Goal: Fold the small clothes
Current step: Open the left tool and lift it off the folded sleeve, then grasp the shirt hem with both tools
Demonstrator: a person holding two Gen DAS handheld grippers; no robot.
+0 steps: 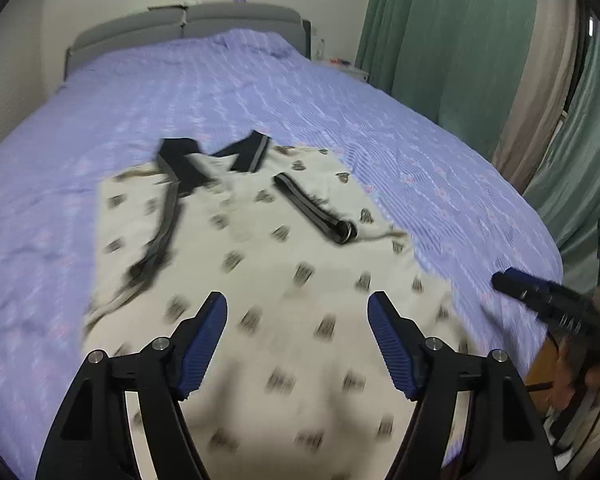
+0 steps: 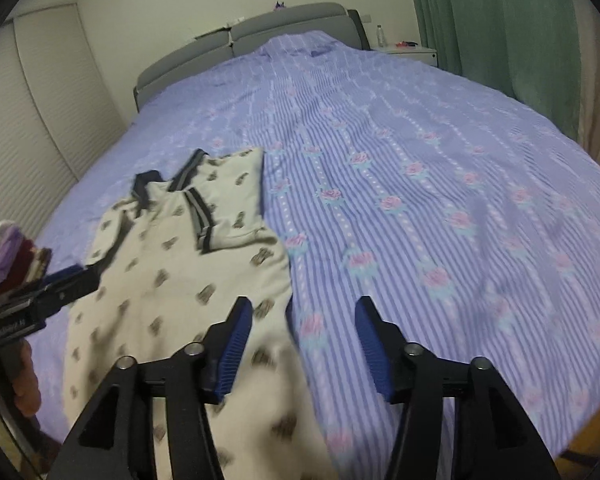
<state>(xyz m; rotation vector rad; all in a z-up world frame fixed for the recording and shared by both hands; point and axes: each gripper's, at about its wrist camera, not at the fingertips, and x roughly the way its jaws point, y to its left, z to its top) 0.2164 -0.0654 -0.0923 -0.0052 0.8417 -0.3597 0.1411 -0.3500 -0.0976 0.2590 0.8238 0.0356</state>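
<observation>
Cream shirt [image 1: 260, 264] with dark motifs and black-and-grey collar trim, spread flat across lower centre on the purple bedspread [image 1: 440, 168]. Left gripper [image 1: 297, 307] and right gripper [image 2: 303, 311] both spread wide, holding nothing.

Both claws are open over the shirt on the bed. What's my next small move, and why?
Probably lower the left claw onto the shirt hem just below it and close. Both claws are open and hold nothing, the shirt lies spread on the bedspread with its sleeves already folded in, and the right claw straddles the shirt's right edge, ready to pinch there too.
</observation>
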